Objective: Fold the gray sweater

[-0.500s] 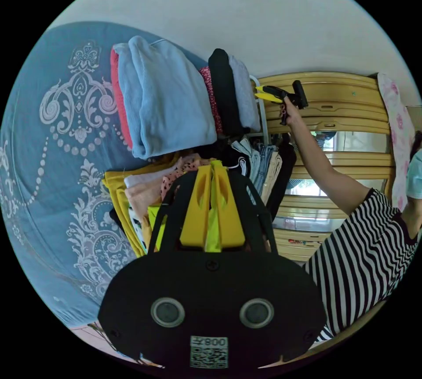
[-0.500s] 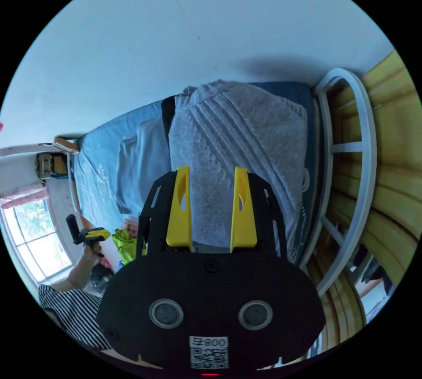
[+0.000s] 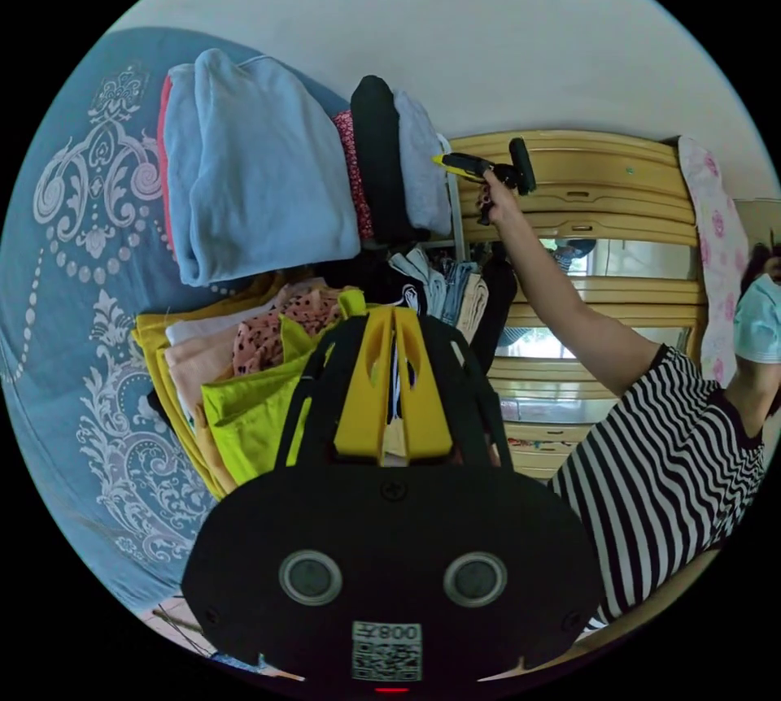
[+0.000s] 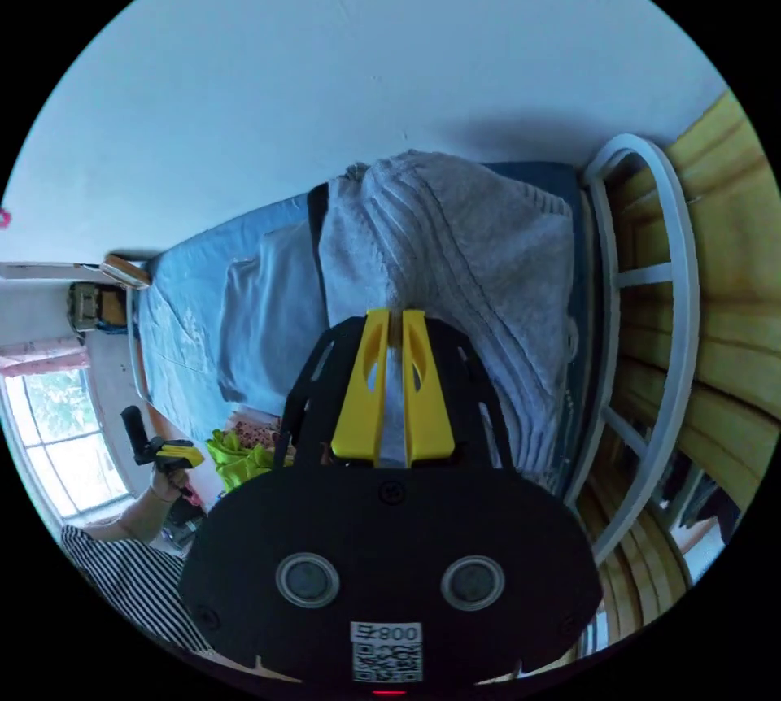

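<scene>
Where the right gripper view looks along its own yellow jaws, the right gripper [image 4: 393,319] sits at centre frame with the jaws drawn nearly together, their tips against the folded gray sweater [image 4: 464,262]; whether they pinch any of the knit I cannot tell. The sweater, ribbed and folded, fills the middle of that view on top of a stack of folded clothes, with a black garment [image 4: 316,213] edging it on the left and a pale blue one [image 4: 268,311] beyond that. The stack rests on the blue bed [image 4: 175,311], whose white metal bedstead [image 4: 651,327] curves down the right side in front of a yellow wooden wardrobe [image 4: 732,262]. In the lower left of the same view the left gripper [image 4: 163,453] shows small, held in a hand near a lime-green garment [image 4: 232,453] and a window [image 4: 57,433]. In the left gripper view the left gripper [image 3: 394,315] stands at centre, jaws closed with nothing clearly between them, above a second pile of folded clothes in yellow, pink and lime-green [image 3: 244,400]. The sweater [image 3: 419,164] appears there as the right-hand layer of the stack in the upper centre, beside a large light blue sweatshirt [image 3: 252,164]. The person's arm, in a striped sleeve [image 3: 667,457], reaches up to the stack, the right gripper [image 3: 472,164] touching the sweater's edge.
</scene>
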Demonstrator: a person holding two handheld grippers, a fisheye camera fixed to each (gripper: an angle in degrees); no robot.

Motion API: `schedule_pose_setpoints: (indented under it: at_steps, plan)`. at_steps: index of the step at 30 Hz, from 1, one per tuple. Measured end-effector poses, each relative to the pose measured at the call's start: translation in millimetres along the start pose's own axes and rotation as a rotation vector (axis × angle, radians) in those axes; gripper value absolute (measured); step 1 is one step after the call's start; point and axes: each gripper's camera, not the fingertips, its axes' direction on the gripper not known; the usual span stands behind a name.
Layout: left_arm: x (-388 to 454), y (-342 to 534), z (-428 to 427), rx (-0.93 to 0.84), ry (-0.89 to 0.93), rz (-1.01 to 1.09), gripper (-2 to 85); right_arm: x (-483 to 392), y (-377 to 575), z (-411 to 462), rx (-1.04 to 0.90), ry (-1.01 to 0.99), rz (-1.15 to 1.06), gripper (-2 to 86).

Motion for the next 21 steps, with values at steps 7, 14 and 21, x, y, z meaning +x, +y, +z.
schedule_pose_setpoints:
  at_steps: [7,14,21]
  plan:
    - [-53,77,-53,0.047,0.073,0.047,0.2,-30,106,-91,0.231,-0.282,-0.119,2.5]
    - [-93,153,-112,0.103,0.16,0.152,0.3,-100,213,-189,0.467,-0.474,-0.27,2.3]
    - [-134,260,-208,0.231,0.231,0.294,1.0,-224,311,-261,0.58,-0.692,-0.505,2.1]
